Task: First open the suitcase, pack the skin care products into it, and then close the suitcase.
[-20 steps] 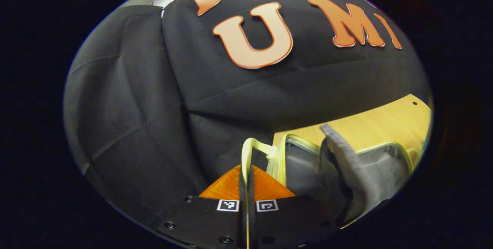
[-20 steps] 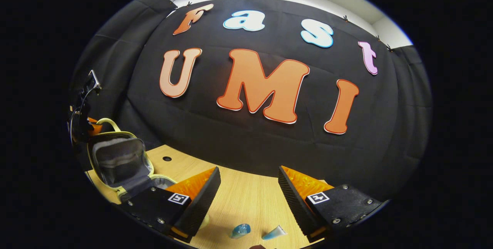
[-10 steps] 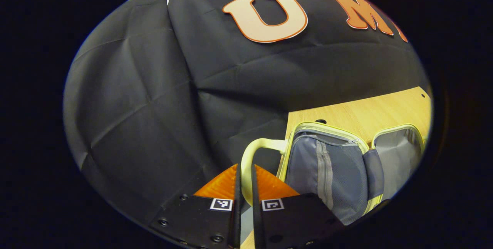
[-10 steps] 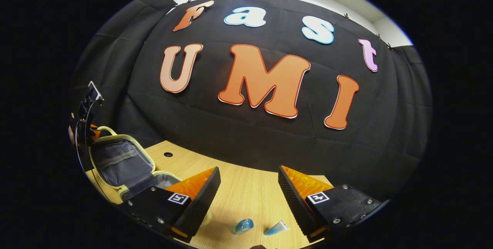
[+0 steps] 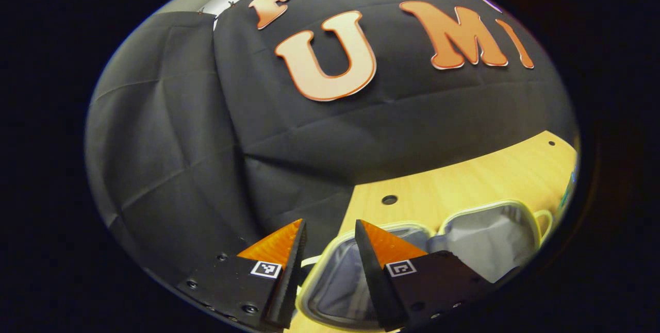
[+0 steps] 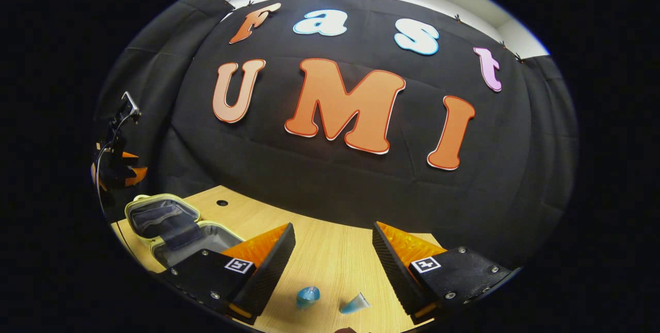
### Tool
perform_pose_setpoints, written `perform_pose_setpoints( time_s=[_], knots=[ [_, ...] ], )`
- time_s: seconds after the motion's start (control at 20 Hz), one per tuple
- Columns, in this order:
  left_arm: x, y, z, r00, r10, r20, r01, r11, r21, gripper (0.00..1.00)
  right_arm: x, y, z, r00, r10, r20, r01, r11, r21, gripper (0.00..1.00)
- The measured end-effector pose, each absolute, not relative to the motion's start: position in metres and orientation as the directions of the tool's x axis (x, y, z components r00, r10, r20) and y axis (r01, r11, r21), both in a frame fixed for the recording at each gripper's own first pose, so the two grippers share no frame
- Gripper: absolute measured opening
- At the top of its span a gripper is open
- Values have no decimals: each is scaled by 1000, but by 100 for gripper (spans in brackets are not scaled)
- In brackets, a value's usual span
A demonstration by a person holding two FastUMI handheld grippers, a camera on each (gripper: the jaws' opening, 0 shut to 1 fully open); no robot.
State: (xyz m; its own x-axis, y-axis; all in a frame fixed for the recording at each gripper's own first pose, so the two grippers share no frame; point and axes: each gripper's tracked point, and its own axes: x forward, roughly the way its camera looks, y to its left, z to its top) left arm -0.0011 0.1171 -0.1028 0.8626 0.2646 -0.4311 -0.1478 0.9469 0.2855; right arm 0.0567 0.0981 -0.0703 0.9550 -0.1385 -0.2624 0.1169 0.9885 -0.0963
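A small pale-yellow suitcase [image 5: 495,235] with grey lining lies open flat on the wooden table [image 5: 464,183], its lid half [image 5: 335,281] just under my left gripper [image 5: 330,230]. That gripper is open and holds nothing. In the right gripper view the open suitcase [image 6: 165,225] sits at the far left, with the left gripper [image 6: 118,168] hovering above its lid. My right gripper [image 6: 334,234] stands open over the table. Below it lie a small blue bottle [image 6: 308,296] and a blue tube [image 6: 353,303].
A round cable hole [image 5: 389,199] is in the table behind the suitcase. Black cloth walls close off the back and left. Bare wood [image 6: 330,255] stretches between the suitcase and the two blue items.
My left gripper has let go of the suitcase handle and opened. The lid, upright a second ago, has dropped flat onto the table. The right gripper has barely moved.
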Motion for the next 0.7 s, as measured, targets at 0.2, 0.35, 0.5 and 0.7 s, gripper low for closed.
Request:
perform_pose_setpoints(
  time_s=[0.2, 0.35, 0.5, 0.7],
  knots=[
    [8, 45, -90, 896, 167, -411, -73, 969, 235, 83, 42, 77, -90, 946, -134, -295, 115, 990, -82, 96],
    [13, -9, -84, 911, 91, -403, -12, 981, 196, 91, 33, 63, -107, 939, -128, -319, 111, 991, -72, 96],
    [9, -73, -93, 905, -4, -426, 75, 986, 149, 95, 26, 54, -127, 930, -109, -350, 96, 994, -53, 96],
    [-12, -157, -111, 883, -126, -451, 198, 973, 115, 97, 24, 51, -152, 924, -68, -376, 59, 998, -36, 96]
  ],
)
